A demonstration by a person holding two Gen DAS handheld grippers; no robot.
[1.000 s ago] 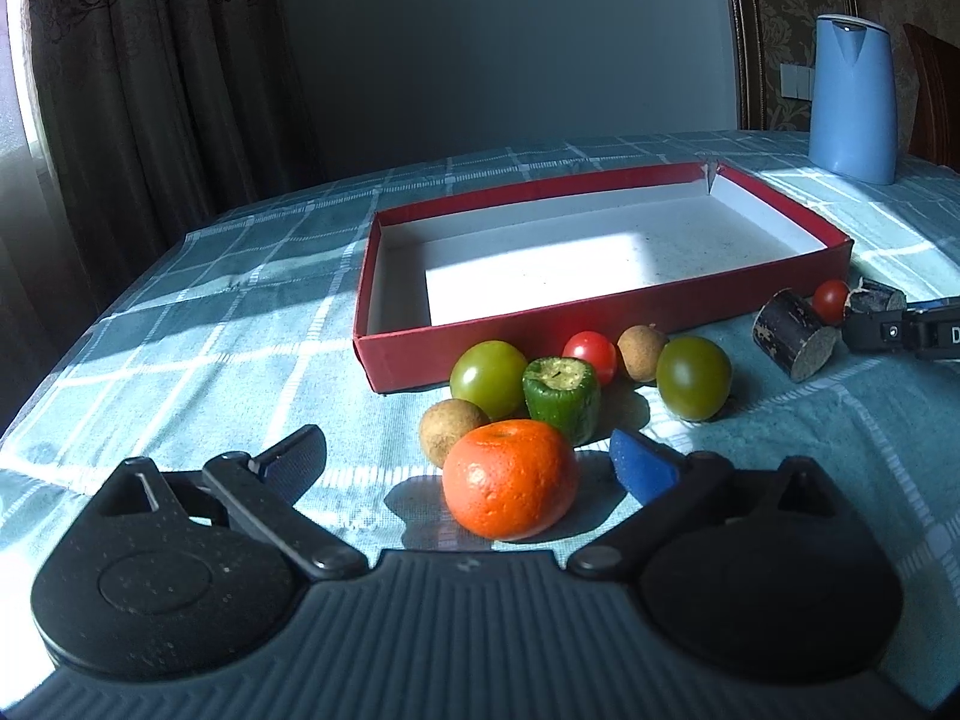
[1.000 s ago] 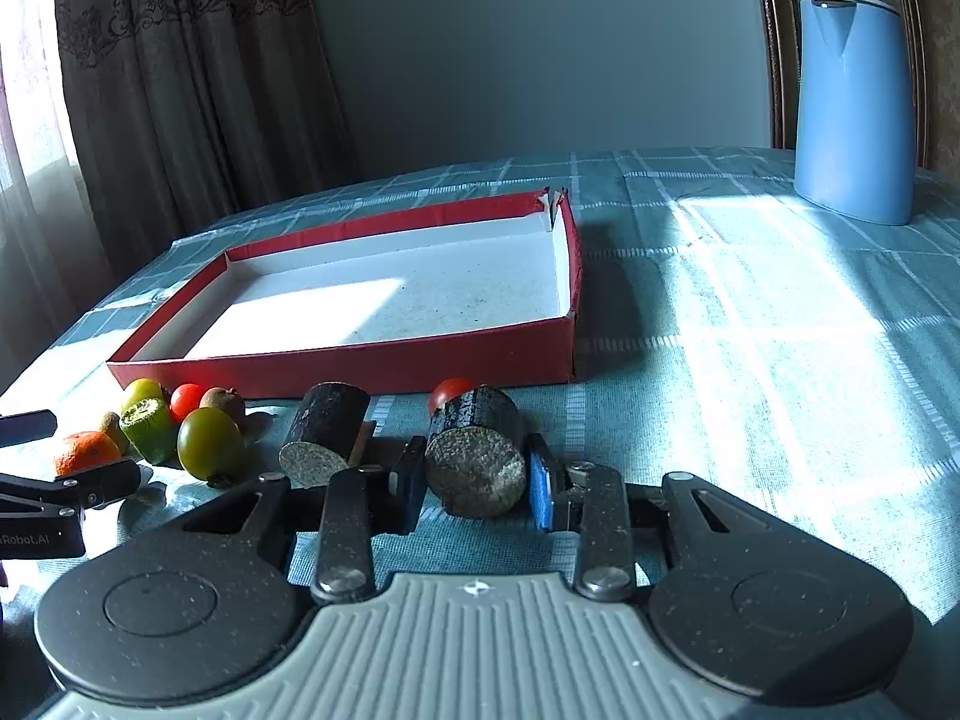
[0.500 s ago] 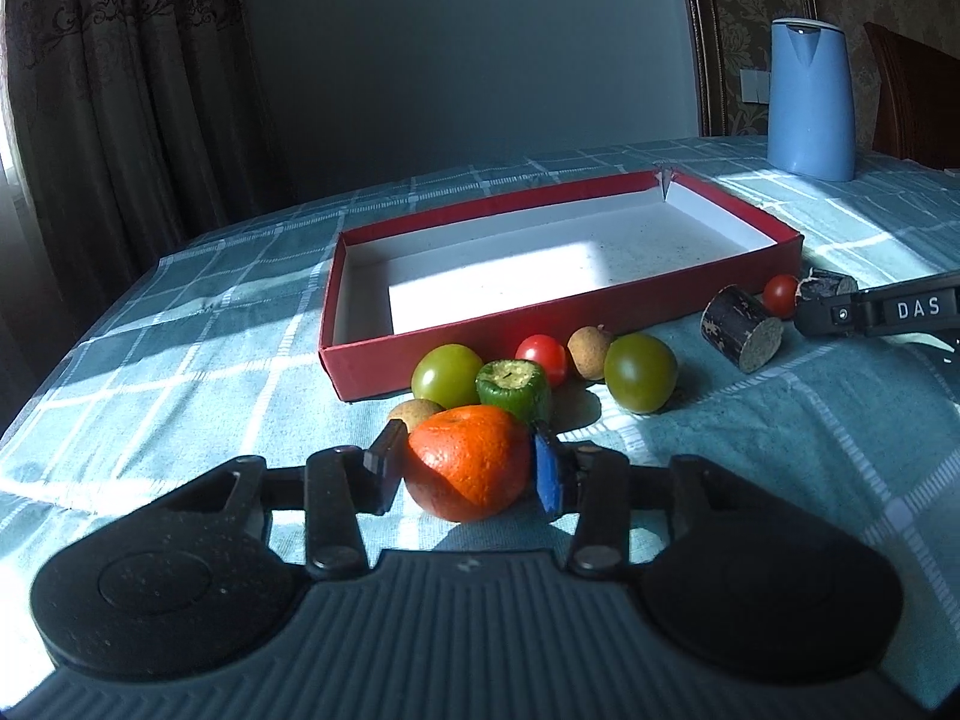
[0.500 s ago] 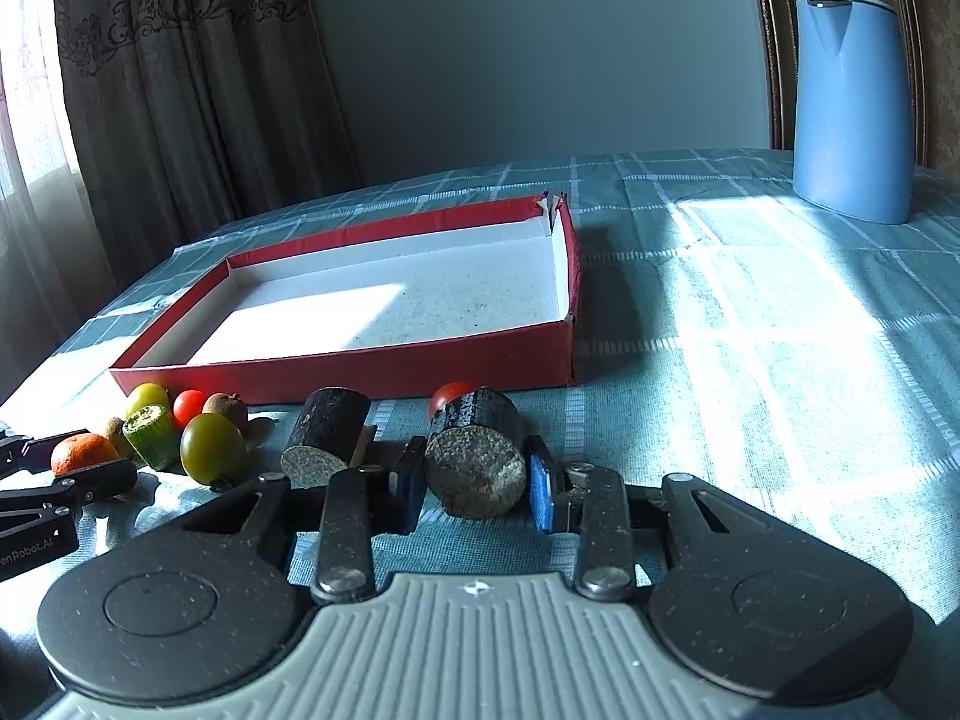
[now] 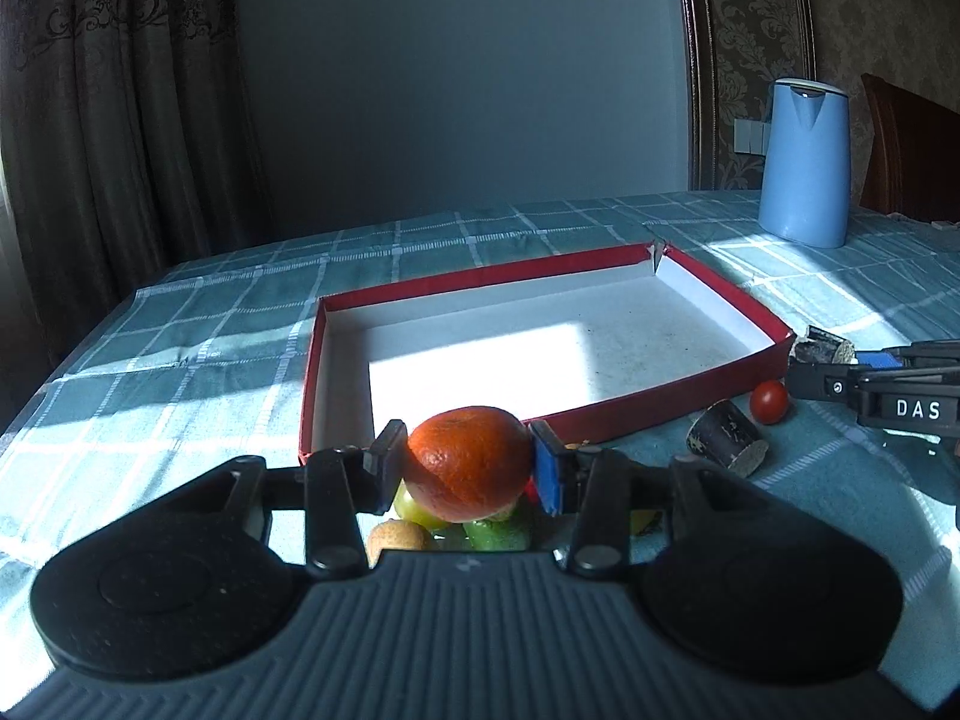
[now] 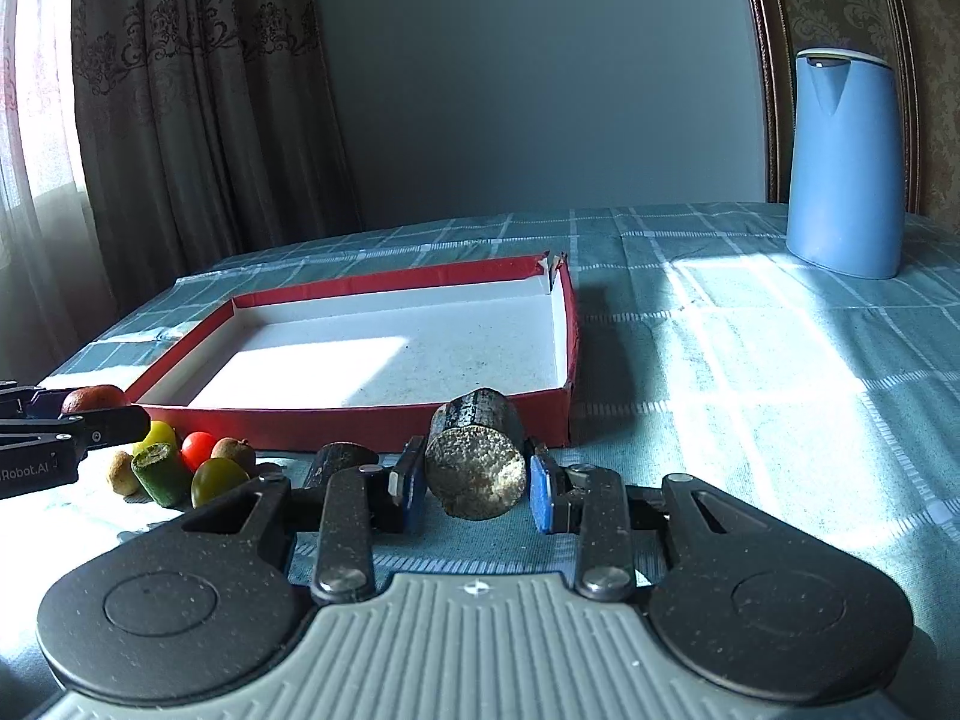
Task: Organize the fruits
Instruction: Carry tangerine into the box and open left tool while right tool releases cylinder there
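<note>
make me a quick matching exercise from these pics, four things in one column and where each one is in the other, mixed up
Things:
1. orange
2. dark cylinder piece with the rough end
3. blue jug
4. red cherry tomato

Places:
A. standing far back on the tablecloth
B. clamped in the left hand-held gripper
C. on the cloth near the red tray's corner
D. clamped in the right hand-held gripper

Pairs: 1-B, 2-D, 3-A, 4-C
</note>
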